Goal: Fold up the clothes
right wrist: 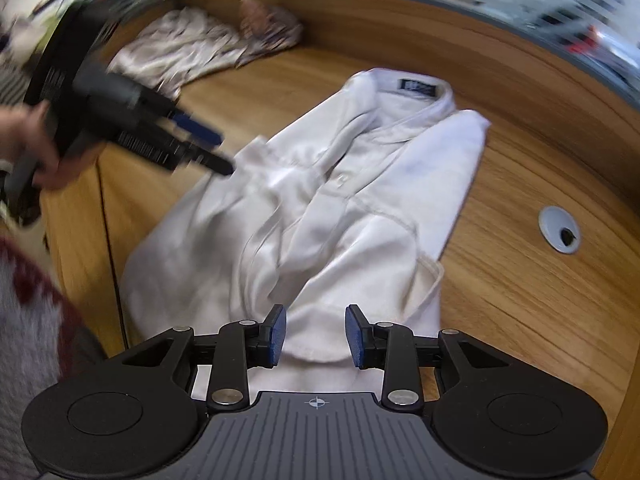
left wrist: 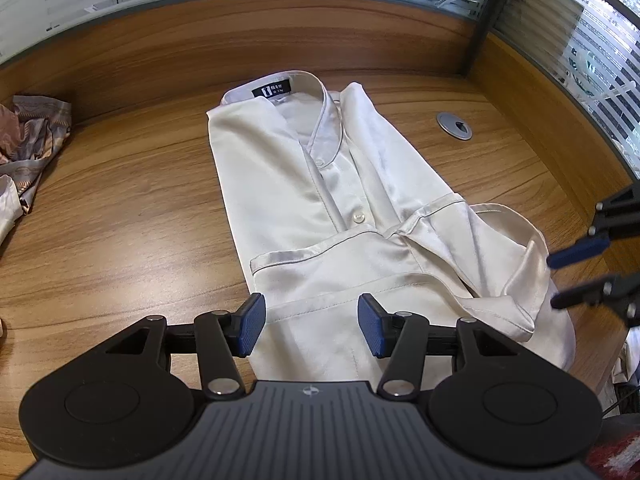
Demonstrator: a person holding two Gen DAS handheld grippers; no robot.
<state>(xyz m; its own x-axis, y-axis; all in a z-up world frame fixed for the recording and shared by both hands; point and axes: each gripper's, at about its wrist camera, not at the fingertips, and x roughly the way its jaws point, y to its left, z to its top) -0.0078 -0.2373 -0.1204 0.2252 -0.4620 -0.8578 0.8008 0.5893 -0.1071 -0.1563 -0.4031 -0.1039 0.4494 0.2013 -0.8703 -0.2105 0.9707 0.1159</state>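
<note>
Our left claw [left wrist: 311, 326] hangs released over the near hem of the cream shirt [left wrist: 320, 200], its blue pads spread with only cloth showing between them. Our right claw [right wrist: 316, 336] is likewise released, jaws apart above the shirt's lower edge, gripping nothing. The shirt lies on the wooden desk [left wrist: 120, 208], collar and black neck label [left wrist: 271, 91] at the far end, both sides turned inward over the buttoned front, and a sleeve bunched loosely at the right edge of the desk. In the left wrist view we see the right claw's fingers just beside that bunched sleeve; whether they touch it we cannot tell. A crumpled patterned garment [left wrist: 28, 148] sits well apart at the far left of the desk, and a grey cable grommet [left wrist: 454, 125] is set into the desk to the shirt's right.
</note>
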